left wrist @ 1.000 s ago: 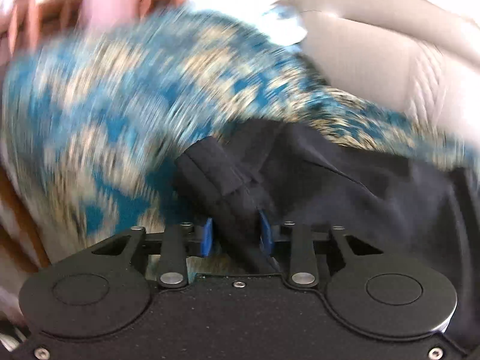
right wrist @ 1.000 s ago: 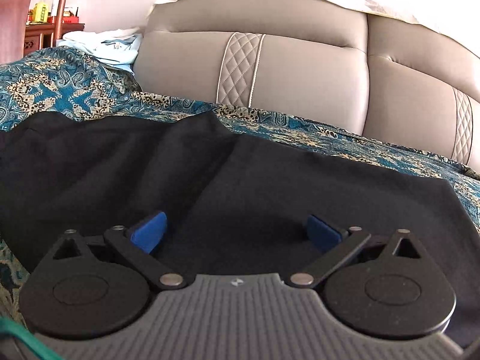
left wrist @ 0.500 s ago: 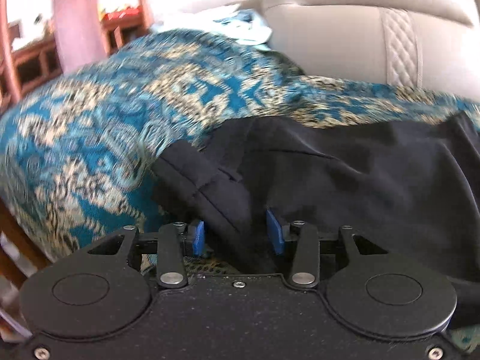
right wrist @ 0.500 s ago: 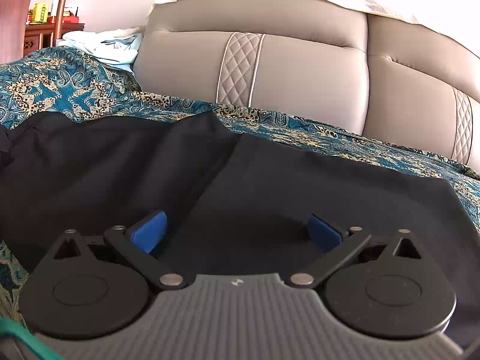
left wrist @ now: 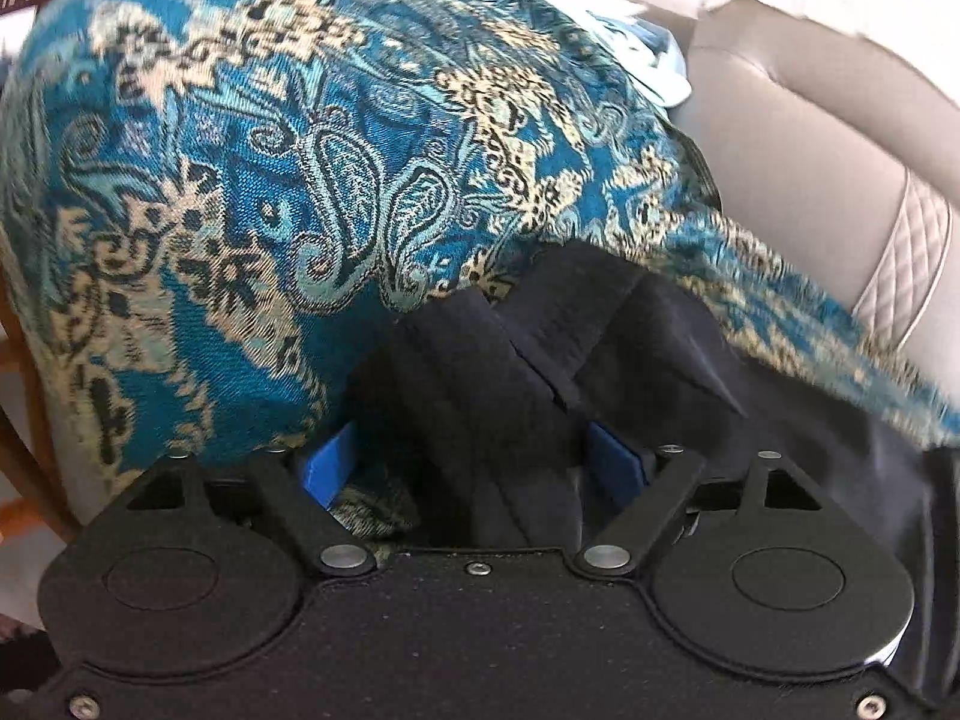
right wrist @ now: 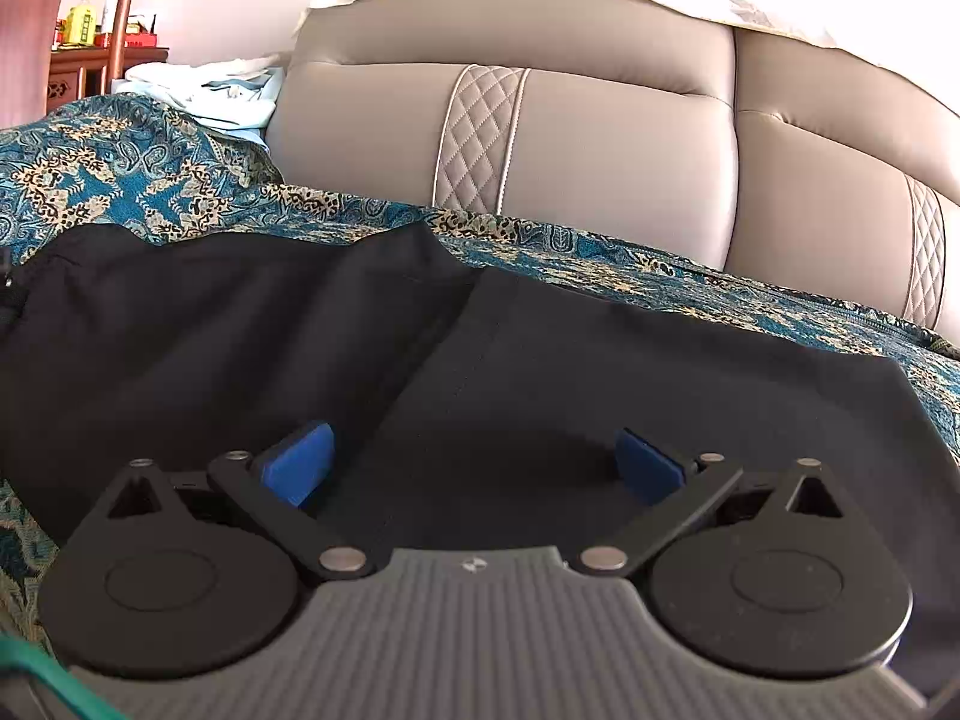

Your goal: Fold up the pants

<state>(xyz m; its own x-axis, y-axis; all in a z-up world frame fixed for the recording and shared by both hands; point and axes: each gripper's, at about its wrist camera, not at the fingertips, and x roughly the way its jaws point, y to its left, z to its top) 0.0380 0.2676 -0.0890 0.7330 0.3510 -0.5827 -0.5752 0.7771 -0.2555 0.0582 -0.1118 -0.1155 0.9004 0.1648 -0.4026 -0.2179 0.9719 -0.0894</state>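
Lying flat, black pants (right wrist: 420, 360) show a stitched centre seam.

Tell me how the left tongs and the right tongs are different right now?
The left tongs have a thick bunched fold of the black pants between their blue pads, and their jaws are opening; the right tongs stand wide over flat, smooth pants with nothing pinched. The left tongs face the blue patterned cover; the right tongs face the beige sofa back. Both have blue pads and black arms.
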